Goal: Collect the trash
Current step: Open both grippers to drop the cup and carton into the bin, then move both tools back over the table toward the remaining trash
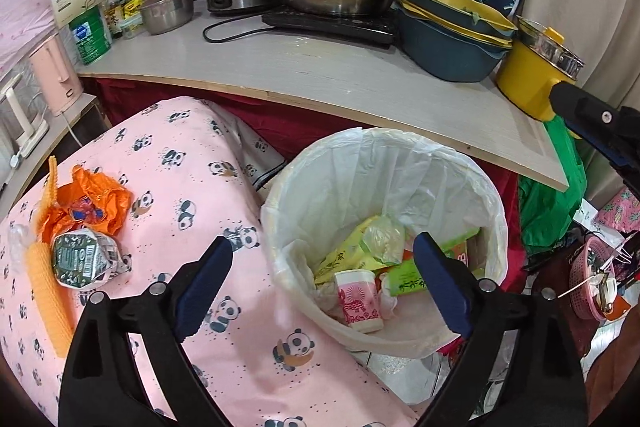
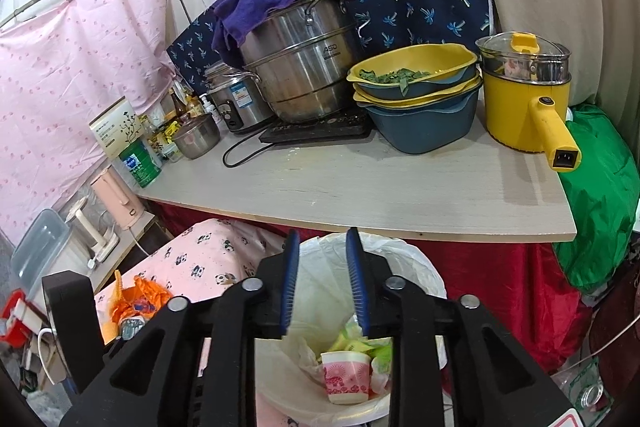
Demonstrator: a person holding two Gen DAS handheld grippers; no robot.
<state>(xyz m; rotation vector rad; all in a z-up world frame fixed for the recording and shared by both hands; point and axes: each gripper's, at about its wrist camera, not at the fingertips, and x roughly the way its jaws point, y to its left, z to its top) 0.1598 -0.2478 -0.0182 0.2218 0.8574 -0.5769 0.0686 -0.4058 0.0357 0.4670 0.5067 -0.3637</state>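
In the bin (image 1: 492, 195), cup (image 1: 360, 301) sideways

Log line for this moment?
left gripper: open, empty | right gripper: open, empty | cup: in bin | orange wrapper: on panda cloth

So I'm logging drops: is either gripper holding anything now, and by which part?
Nothing is held. The left gripper and right gripper are open and empty above the white-lined trash bin.
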